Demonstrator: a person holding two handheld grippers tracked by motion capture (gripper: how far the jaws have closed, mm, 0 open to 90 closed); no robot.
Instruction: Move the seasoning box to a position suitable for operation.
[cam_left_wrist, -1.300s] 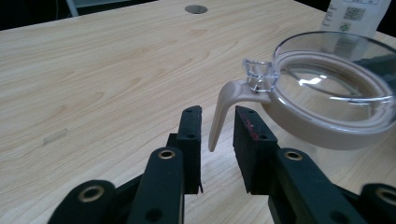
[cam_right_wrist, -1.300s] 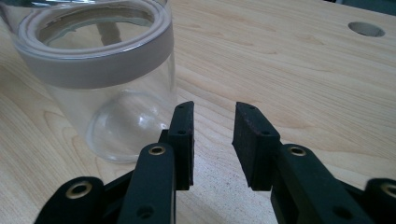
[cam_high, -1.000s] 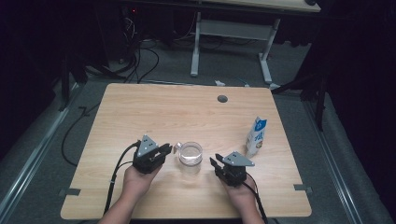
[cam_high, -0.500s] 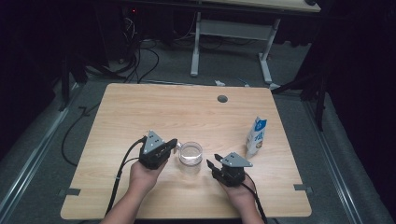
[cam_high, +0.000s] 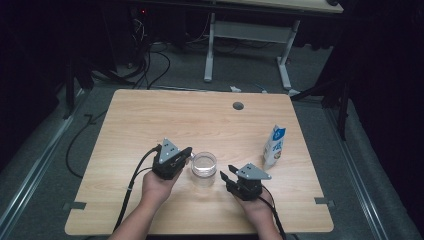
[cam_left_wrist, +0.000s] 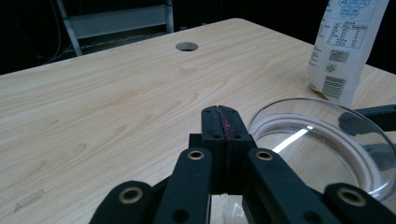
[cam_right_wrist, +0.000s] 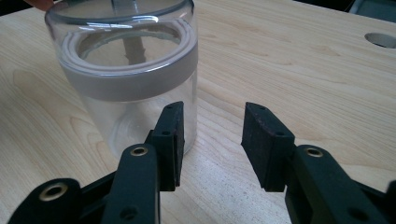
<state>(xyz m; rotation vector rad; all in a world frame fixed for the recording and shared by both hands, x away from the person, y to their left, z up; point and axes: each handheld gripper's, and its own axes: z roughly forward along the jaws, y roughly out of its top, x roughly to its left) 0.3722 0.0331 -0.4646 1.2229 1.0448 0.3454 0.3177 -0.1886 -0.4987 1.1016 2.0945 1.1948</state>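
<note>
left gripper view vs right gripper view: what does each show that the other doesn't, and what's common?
Left gripper view alone: the left gripper with jaws shut and nothing between them, the milk carton standing behind the jar, and the jar's lid seen from above.

Right gripper view alone: the right gripper with jaws open and apart from the jar, plus the jar's clear side wall and the grey band under its lid.

Both: the clear jar, the wooden table and its round hole.

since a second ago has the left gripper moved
Yes. The left gripper has shifted a little right toward the jar, and its jaws have just closed with nothing between them.
</note>
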